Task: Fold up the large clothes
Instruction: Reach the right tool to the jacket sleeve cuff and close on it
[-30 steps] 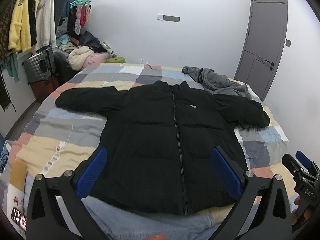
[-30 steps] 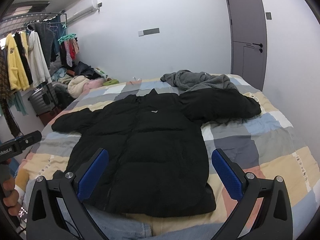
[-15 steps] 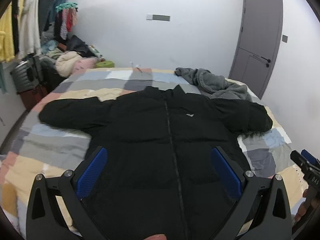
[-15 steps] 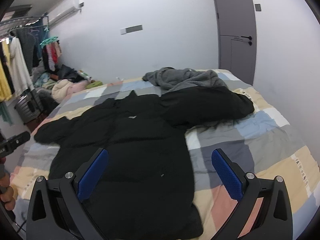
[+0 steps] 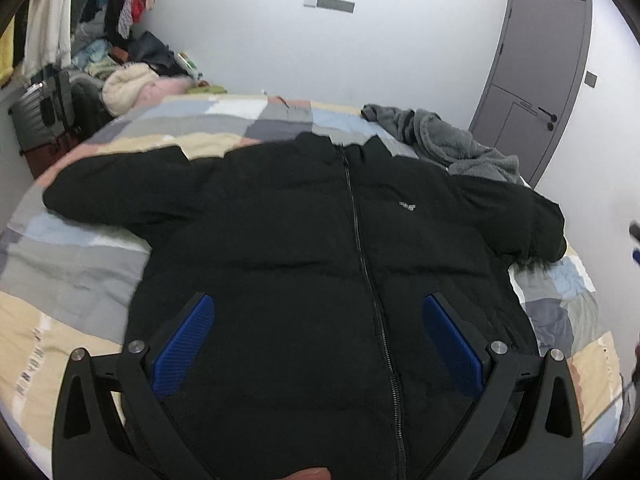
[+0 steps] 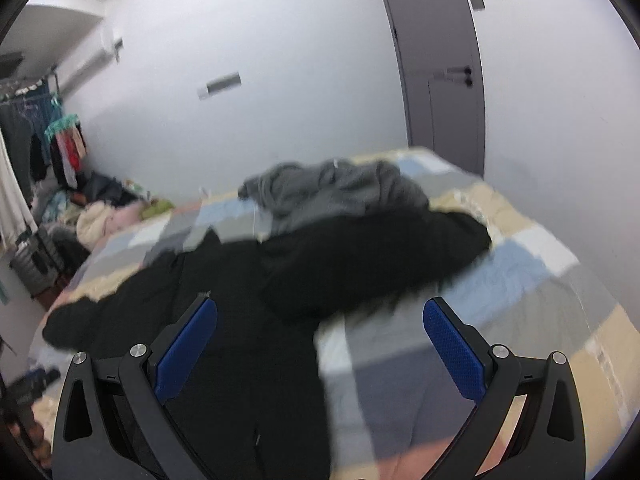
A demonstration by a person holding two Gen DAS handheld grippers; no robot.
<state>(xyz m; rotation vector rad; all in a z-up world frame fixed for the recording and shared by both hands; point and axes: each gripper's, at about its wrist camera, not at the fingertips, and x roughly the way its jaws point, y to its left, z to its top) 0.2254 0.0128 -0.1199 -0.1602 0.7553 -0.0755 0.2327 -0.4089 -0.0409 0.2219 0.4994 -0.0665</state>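
A black puffer jacket (image 5: pixel 320 264) lies face up on the patchwork bed, zipped, both sleeves spread out sideways. My left gripper (image 5: pixel 318 336) hangs open over the jacket's lower front, nothing between its blue pads. In the blurred right wrist view the jacket (image 6: pixel 248 320) fills the left and middle, its right sleeve (image 6: pixel 380 264) stretching out to the right. My right gripper (image 6: pixel 320 340) is open and empty, above the jacket's right edge below that sleeve.
A crumpled grey fleece garment (image 5: pixel 448 144) lies at the bed's far right by the collar. The checked bedspread (image 5: pixel 64 264) is bare around the jacket. A grey door (image 5: pixel 536 80) stands at right; hanging clothes (image 5: pixel 128 4), piled laundry and a suitcase (image 5: pixel 40 112) crowd the left.
Both grippers have moved forward and lower over the bed. The left one closed in over the jacket's front; the right one swung right toward the right sleeve, its view now blurred.
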